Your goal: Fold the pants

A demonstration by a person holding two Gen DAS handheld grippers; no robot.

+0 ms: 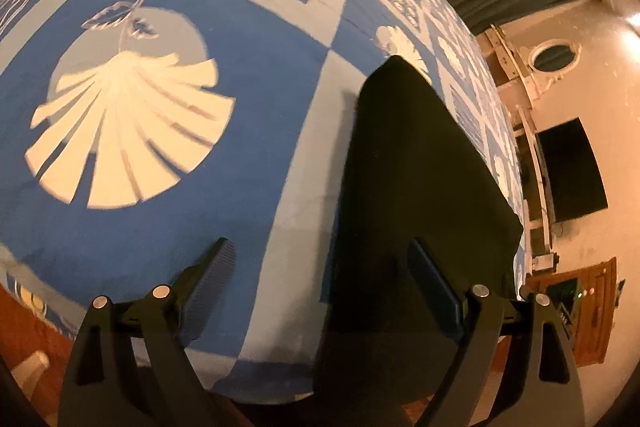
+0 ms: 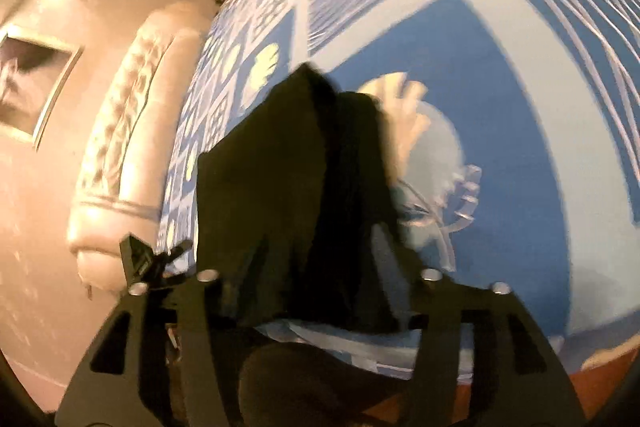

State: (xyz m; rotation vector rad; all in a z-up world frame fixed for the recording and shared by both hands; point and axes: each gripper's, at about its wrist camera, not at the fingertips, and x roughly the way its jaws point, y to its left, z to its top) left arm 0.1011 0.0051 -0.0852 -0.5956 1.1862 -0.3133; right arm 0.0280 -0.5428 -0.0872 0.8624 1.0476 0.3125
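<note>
The black pants (image 1: pixel 412 167) lie as a long folded strip on a blue bedspread (image 1: pixel 160 27) printed with white shells, close to the bed's right edge. My left gripper (image 1: pixel 320 263) is open just above the near end. Its right finger (image 1: pixel 436 291) is over the black cloth and its left finger (image 1: pixel 212 275) is over bare bedspread. In the right wrist view the pants (image 2: pixel 288 155) are a dark bunched heap on the bedspread (image 2: pixel 500 107). My right gripper (image 2: pixel 320 259) is low over the heap, jaws apart, with black cloth between them and not pinched. The picture is blurred.
Beside the bed in the left wrist view are a wall with a dark screen (image 1: pixel 568 171), a round vent (image 1: pixel 554 55) and a wooden cabinet (image 1: pixel 588 307). A padded cream headboard (image 2: pixel 132 147) and a framed picture (image 2: pixel 36 83) are left of the bed in the right wrist view.
</note>
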